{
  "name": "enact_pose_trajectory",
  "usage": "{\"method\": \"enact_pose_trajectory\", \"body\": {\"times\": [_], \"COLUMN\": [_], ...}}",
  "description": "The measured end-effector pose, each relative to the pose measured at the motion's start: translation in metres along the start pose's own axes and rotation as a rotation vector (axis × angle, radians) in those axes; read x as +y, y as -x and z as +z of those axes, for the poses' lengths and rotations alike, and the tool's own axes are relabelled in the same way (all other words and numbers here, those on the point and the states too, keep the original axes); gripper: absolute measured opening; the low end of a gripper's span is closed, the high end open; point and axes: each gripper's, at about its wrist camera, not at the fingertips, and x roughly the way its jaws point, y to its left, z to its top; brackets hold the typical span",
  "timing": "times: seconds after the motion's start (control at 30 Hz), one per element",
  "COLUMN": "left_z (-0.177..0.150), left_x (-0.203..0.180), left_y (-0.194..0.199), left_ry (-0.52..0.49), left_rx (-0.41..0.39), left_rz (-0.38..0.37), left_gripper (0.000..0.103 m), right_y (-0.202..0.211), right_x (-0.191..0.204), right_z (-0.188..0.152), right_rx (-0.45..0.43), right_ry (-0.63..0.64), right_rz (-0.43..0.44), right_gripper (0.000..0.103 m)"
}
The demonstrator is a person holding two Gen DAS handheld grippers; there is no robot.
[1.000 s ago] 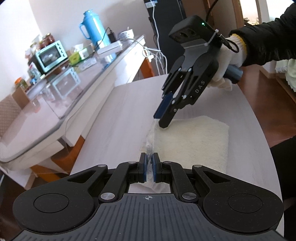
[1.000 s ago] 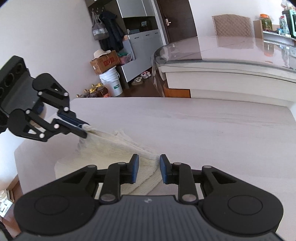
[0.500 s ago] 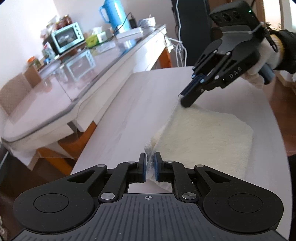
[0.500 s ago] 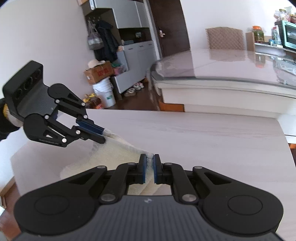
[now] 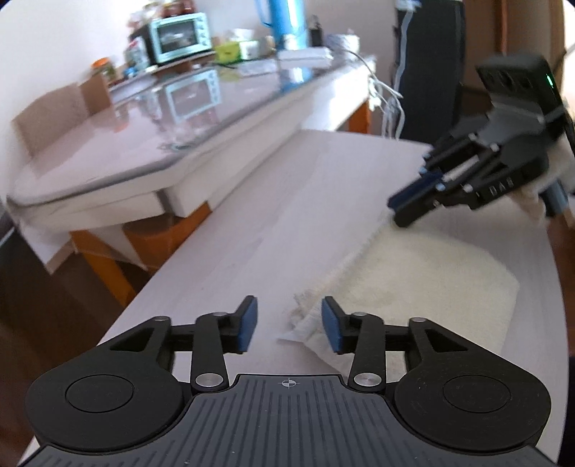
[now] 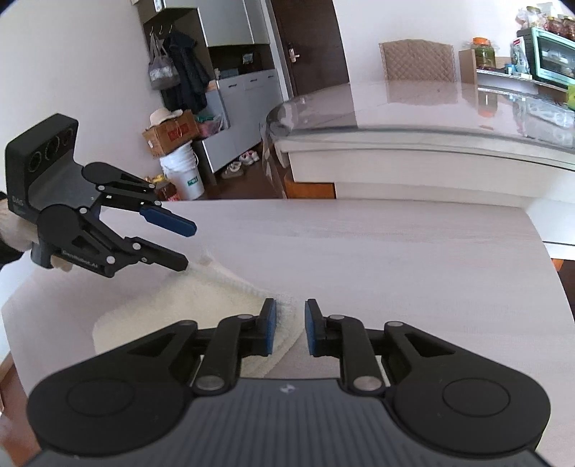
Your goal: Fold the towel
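Bare tabletop [image 6: 413, 258] ahead, towel [image 5: 424, 276] flat, low

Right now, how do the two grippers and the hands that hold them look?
Both the left gripper and the right gripper are black linkage frames with silver pivot pins, two fingers and blue pads. Each carries a black camera box on top; the right one shows a green light, and its side bears pale lettering. The hands wear light knit gloves.

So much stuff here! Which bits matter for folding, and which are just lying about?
For the job: towel; left tool, jaws opening; right tool, jaws opening; the table under it.

Just about: toaster oven, blue flask, white bucket, cardboard box.
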Motion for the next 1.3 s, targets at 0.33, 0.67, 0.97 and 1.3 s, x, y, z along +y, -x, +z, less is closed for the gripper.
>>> {"method": "enact_pose_trajectory", "body": {"times": [0.33, 0.67, 0.97, 1.3], "left_z": [-0.004, -0.006, -0.009, -0.003], "left_x": [-0.017, -0.018, -0.018, -0.024], "left_y": [-0.018, -0.016, -0.013, -0.016], "left_ry": [-0.057, -0.049, -0.038, -0.057], "left_rx": [0.037, 0.013, 0.026, 0.042], "left_rz": [0.042, 0.057, 0.034, 0.038], "left_gripper": [0.043, 0.043, 0.043, 0.043], "right_y": [-0.020, -0.018, -0.010, -0.009], "right_x": [0.007, 0.009, 0.021, 0.023], "right_z": [0.000, 0.000, 0.007, 0.007], "right_rx": [0.037, 0.026, 0.005, 0.020], "right_ry": [0.071, 0.087, 0.104, 0.103], "right_rz": [-0.069, -0.067, -0.029, -0.025], "right_gripper": [0.019, 0.020, 0.023, 0.025]}}
